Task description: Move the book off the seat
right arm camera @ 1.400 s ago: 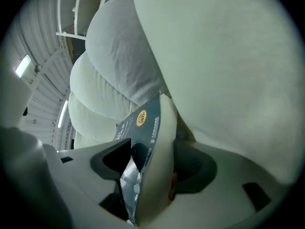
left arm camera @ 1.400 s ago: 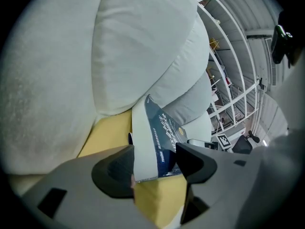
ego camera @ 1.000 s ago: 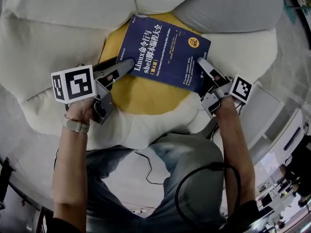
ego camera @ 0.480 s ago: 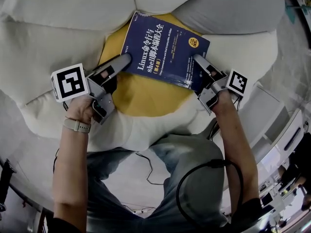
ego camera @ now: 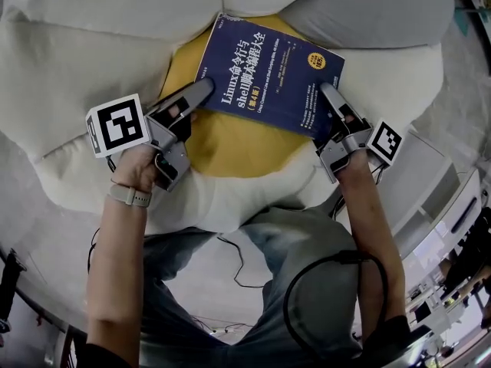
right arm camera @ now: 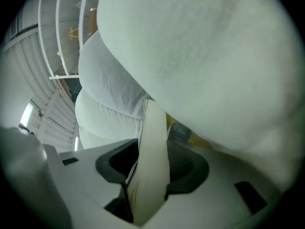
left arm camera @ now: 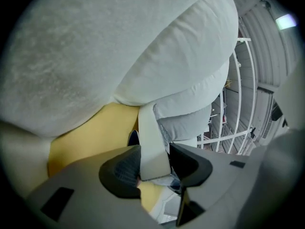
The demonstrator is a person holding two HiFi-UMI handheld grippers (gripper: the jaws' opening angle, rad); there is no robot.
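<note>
A dark blue book [ego camera: 268, 71] with a Chinese title lies tilted over the yellow centre [ego camera: 230, 140] of a flower-shaped seat. My left gripper [ego camera: 201, 90] is at the book's left edge. In the left gripper view the pale page edge [left arm camera: 152, 142] sits between the jaws of that gripper [left arm camera: 155, 161], which are closing with both pads against it. My right gripper [ego camera: 331, 96] is at the book's right corner. In the right gripper view the page edge [right arm camera: 153, 147] fills the gap of that gripper [right arm camera: 151, 163], also closing, pads touching it.
White padded petals [ego camera: 92, 67] ring the yellow centre, with a grey cushion [ego camera: 360, 10] at the back right. The person's legs [ego camera: 307, 267] and a black cable [ego camera: 337, 263] are below. White shelving [ego camera: 430, 198] stands at the right; a white railing [left arm camera: 238, 104] shows beyond the seat.
Both grippers have closed in on the book's opposite edges. The book has shifted slightly up and to the right with them.
</note>
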